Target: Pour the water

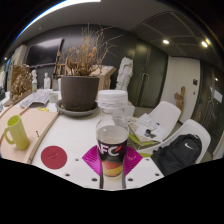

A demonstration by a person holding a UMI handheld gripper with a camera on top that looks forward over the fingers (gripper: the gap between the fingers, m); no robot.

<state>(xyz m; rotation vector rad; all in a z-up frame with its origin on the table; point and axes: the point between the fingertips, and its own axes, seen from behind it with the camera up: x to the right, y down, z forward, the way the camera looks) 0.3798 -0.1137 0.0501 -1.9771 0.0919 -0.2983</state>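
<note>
This looks like an office or meeting room rather than a home. A wide white table (75, 135) fills the lower half of the frame, with white moulded chairs (165, 118) drawn up at its right side. At the upper left, behind the table, dark screens or panels (42, 52) stand against the wall, with small white figurines beside them. Recessed ceiling lights (166, 42) shine at the upper right above plain panelled walls and a tall door. A large potted plant (80, 78) with dry stems sits at centre, and loose papers (150, 128) and a black bag (178, 155) lie at right.
</note>
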